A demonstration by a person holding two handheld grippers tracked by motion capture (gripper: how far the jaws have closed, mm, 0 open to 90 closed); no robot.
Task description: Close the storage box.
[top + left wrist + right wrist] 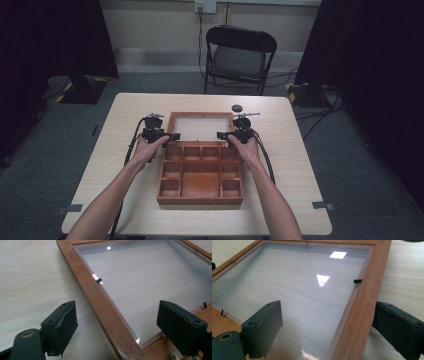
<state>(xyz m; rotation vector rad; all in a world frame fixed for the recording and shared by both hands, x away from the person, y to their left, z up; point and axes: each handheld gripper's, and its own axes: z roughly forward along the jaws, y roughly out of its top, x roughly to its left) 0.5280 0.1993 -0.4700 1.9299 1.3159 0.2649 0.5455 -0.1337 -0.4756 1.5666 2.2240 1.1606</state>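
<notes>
My left gripper (113,328) is spread wide, jaws straddling the left rail of the lid frame (95,297) low in its own view, nothing pinched. My right gripper (329,331) mirrors it, jaws apart on either side of the right rail, one over the clear pane (294,290), the other outside over the table (407,272). From the high view both hands sit mid-frame, left gripper (172,136) and right gripper (220,135) flanking the hinged lid (172,120) of the wooden compartment box (200,200), which lies open flat in the centre of the table (290,165), lid toward the top of the frame, compartments toward the bottom. Above the box's upper right corner lies a small dark round object (236,107). I reckon the wood rails are stiff and give a decent bite, while the pane looks glossy, slippery, likely easy to scratch or crack, so I'd grip wood only, evenly on both sides. The lid seems light, and small hinges (172,357) at the joint probably won't tolerate twisting.
</notes>
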